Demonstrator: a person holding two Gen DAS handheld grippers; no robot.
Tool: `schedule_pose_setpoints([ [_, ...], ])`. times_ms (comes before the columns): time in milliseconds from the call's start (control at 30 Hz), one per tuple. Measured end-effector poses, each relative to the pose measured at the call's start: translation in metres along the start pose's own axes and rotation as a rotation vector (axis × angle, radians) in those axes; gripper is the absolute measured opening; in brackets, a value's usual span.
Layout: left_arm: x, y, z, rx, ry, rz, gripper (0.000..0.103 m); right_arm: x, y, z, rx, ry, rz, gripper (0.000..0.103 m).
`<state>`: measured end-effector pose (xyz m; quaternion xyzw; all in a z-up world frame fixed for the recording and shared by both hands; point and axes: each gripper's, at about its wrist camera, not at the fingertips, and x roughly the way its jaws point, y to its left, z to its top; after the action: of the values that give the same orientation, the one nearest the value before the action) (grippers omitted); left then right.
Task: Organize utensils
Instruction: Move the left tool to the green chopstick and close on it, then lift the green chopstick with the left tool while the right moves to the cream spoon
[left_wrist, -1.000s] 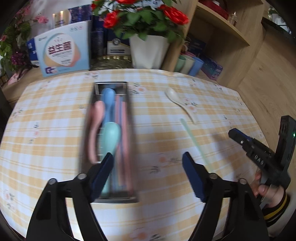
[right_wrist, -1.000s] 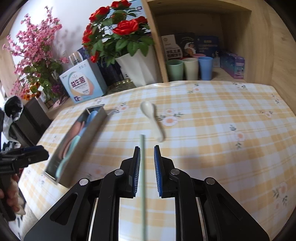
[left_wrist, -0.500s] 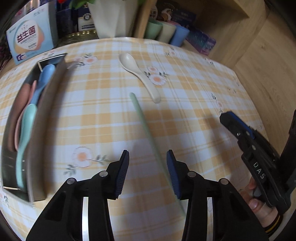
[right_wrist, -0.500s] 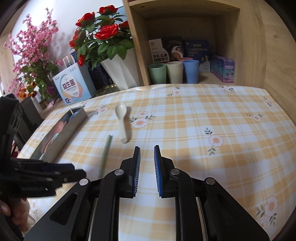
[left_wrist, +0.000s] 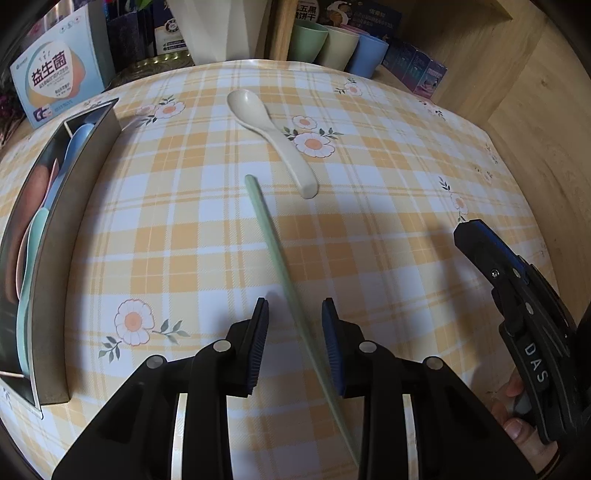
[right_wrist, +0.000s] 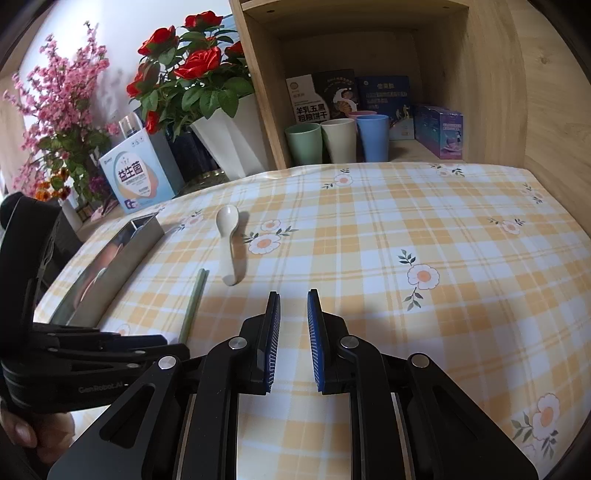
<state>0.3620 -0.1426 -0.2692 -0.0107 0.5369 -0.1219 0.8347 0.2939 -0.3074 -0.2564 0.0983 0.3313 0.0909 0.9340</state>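
A pale green chopstick (left_wrist: 273, 247) lies on the checked tablecloth; it also shows in the right wrist view (right_wrist: 194, 304). My left gripper (left_wrist: 294, 314) is open, its jaws astride the chopstick's near half without touching it. A cream spoon (left_wrist: 271, 142) lies just beyond the chopstick's far tip and shows in the right wrist view (right_wrist: 228, 242) too. A metal utensil tray (left_wrist: 75, 206) at the left holds pink, blue and green utensils. My right gripper (right_wrist: 293, 308) is empty, its jaws a narrow gap apart, off to the right of the chopstick.
Three cups (right_wrist: 338, 138) stand in a wooden shelf at the table's back. A white flower pot (right_wrist: 231, 136) and a blue-and-white box (right_wrist: 138, 177) stand behind the tray. The table's edge runs along the wooden wall on the right.
My left gripper has swung right from over the tray to the chopstick and its jaws have narrowed around it. My right gripper has drawn away to the right of the chopstick.
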Motion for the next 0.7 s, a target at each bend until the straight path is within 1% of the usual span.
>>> schedule_pose_setpoints([
  [67,0.002,-0.004,0.001,0.016,-0.004,0.02,0.028,0.0,-0.003,0.0,0.015,0.002,0.005,0.016],
  [133,0.004,-0.01,0.001,0.044,-0.012,0.064,0.025,0.001,-0.006,0.0,0.029,0.006,0.01,0.016],
  [267,0.006,-0.022,-0.003,0.091,-0.019,0.143,0.025,0.003,-0.007,-0.001,0.037,0.012,0.013,0.016],
  [467,0.006,-0.021,-0.003,0.082,-0.026,0.151,0.024,0.007,-0.006,-0.002,0.032,0.036,0.023,0.016],
  [500,0.006,-0.02,-0.004,0.08,-0.028,0.146,0.011,0.007,-0.007,-0.002,0.037,0.037,0.026,0.016],
  [533,0.005,-0.02,-0.005,0.079,-0.029,0.144,0.009,0.008,-0.008,-0.002,0.044,0.038,0.027,0.016],
  [600,0.004,-0.018,-0.006,0.07,-0.032,0.135,0.006,0.009,-0.01,-0.002,0.053,0.042,0.028,0.016],
  [700,0.003,-0.013,-0.006,0.051,-0.033,0.108,0.006,0.009,-0.01,-0.002,0.056,0.045,0.033,0.016],
])
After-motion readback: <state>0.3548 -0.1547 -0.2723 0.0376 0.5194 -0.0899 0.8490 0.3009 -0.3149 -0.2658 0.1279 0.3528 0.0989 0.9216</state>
